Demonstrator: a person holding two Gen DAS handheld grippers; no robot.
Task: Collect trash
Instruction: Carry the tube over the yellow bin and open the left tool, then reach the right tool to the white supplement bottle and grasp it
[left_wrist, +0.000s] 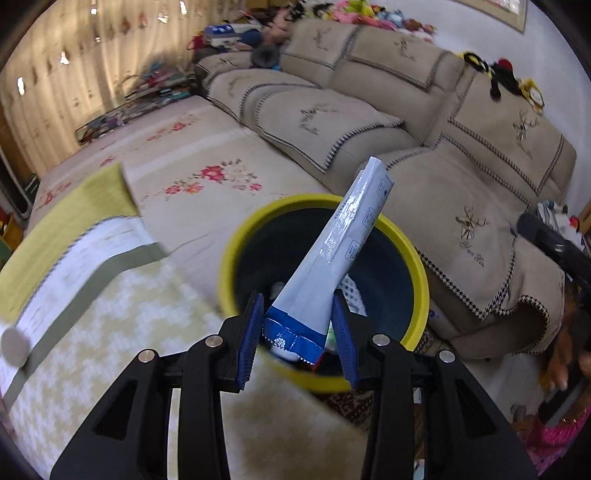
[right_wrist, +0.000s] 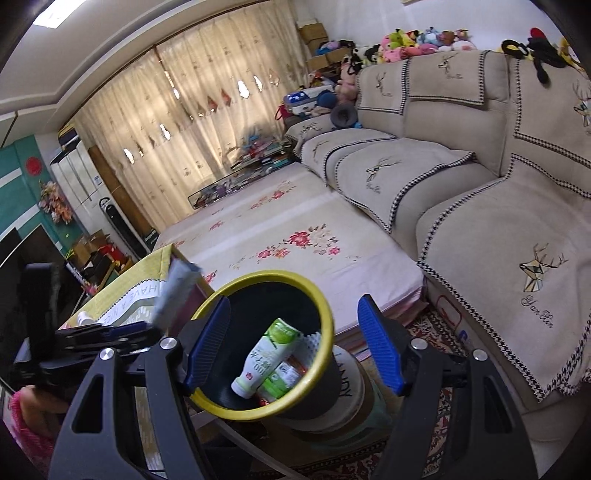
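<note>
Left wrist view shows my left gripper (left_wrist: 297, 328) squeezing a blue-and-white wrapper (left_wrist: 341, 243) over the yellow-rimmed bin (left_wrist: 236, 236). My right gripper (right_wrist: 291, 345) is wide, holding nothing, bin at twelve o'clock.

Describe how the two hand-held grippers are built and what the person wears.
Both look alike. The left hand-held gripper and the right hand-held gripper have matte black linkage arms with triangular cut-outs and round silver pivot pins. Each carries two blue ribbed pads. No cables or markings show. At the frame edges the person wears pink knitted fabric.
</note>
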